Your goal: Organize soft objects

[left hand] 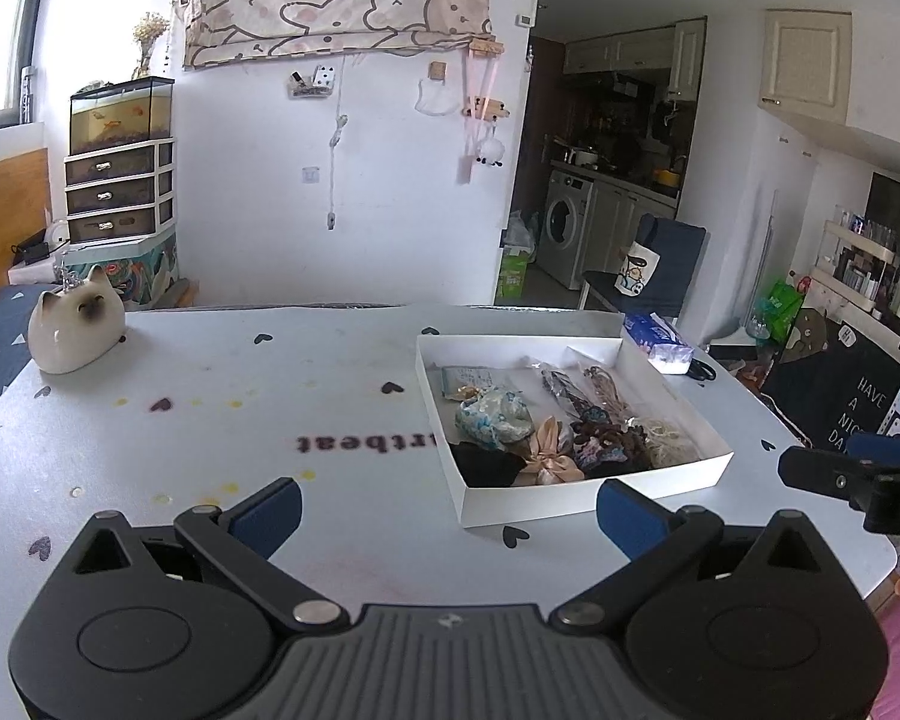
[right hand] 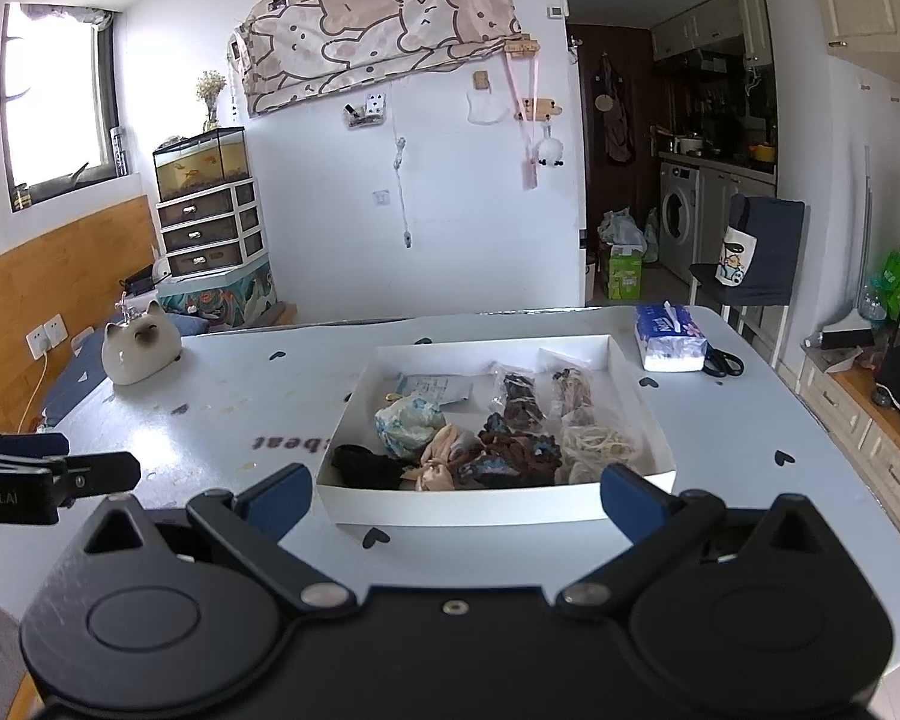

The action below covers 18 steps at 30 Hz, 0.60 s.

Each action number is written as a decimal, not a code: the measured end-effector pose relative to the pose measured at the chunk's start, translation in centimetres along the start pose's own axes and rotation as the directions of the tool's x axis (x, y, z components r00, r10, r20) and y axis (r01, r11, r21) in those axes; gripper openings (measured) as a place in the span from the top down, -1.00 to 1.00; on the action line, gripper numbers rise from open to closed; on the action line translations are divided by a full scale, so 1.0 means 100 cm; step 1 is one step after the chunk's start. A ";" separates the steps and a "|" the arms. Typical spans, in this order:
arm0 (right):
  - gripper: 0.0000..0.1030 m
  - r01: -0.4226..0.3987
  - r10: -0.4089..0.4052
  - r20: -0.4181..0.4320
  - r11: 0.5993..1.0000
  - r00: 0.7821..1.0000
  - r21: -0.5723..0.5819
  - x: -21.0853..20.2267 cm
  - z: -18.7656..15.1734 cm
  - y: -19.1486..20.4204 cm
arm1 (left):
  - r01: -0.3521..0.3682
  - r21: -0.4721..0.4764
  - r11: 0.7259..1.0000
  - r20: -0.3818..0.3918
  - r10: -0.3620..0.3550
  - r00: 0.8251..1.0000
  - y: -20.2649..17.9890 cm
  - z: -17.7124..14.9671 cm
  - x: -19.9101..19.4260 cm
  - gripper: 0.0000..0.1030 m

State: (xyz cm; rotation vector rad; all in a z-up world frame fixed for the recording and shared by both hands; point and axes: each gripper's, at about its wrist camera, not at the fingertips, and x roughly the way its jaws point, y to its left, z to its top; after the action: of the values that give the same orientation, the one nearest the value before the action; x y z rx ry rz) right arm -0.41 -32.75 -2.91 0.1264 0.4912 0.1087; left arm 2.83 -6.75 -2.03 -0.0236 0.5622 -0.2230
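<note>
The left hand-held gripper (left hand: 449,507) hangs released above the near edge of the desk (left hand: 240,420), its blue-padded fingers spread wide with nothing between them; the right hand-held gripper (right hand: 455,501) is likewise spread and empty, its fingers framing the near wall of a shallow white box (right hand: 486,507). In the left wrist view the right one's black tip shows at the right border, and in the right wrist view the left one's tip shows at the left border — the two are held side by side. The box sits on the right half of the desk, toward the near edge, and holds the soft things: a black fabric piece (right hand: 369,468) in its near left corner, a pale blue floral pouch (right hand: 408,420) just behind it, a peach satin bow (right hand: 444,462) beside that, dark crocheted scrunchies (right hand: 519,453) in the middle, and a pale tangle of cord (right hand: 600,444) at the near right. Two clear packets (right hand: 519,393) lie toward the far wall. Past the box's far right corner — a blue tissue pack (right hand: 669,336) with black scissors (right hand: 723,360) touching it. A ceramic cat figure (right hand: 141,348) stands at the far left corner.
</note>
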 end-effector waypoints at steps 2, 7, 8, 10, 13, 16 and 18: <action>-1.00 0.000 0.000 -0.001 1.000 1.000 -0.001 0.000 0.001 0.002 | -0.001 -0.002 1.000 0.002 0.001 1.000 0.001 0.001 -0.001 -1.00; -1.00 0.001 -0.001 -0.003 1.000 1.000 -0.004 0.001 0.002 0.005 | -0.002 -0.003 1.000 0.003 0.002 1.000 0.003 0.002 0.000 -1.00; -1.00 0.001 -0.001 -0.003 1.000 1.000 -0.004 0.001 0.001 0.004 | -0.003 -0.003 1.000 0.002 0.003 1.000 0.004 0.002 0.000 -1.00; -1.00 0.000 0.000 -0.003 1.000 1.000 -0.005 0.001 0.001 0.004 | -0.003 -0.002 1.000 0.002 0.003 1.000 0.003 0.002 0.000 -1.00; -1.00 -0.001 0.001 -0.005 1.000 1.000 -0.007 0.002 0.001 0.005 | -0.006 -0.004 1.000 0.001 0.006 1.000 0.005 0.003 0.000 -1.00; -1.00 -0.003 0.003 -0.007 1.000 1.000 -0.010 0.005 0.002 0.007 | -0.007 -0.006 1.000 0.001 0.007 1.000 0.009 0.003 0.000 -1.00; -1.00 -0.004 0.003 -0.008 1.000 1.000 -0.013 0.008 0.003 0.010 | -0.007 -0.006 1.000 0.001 0.007 1.000 0.009 0.003 0.000 -1.00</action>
State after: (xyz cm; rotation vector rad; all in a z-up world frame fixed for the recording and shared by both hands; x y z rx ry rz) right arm 0.36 -31.73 -2.83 0.1140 0.4986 0.1159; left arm 3.24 -5.86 -1.84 -0.0274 0.5616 -0.2146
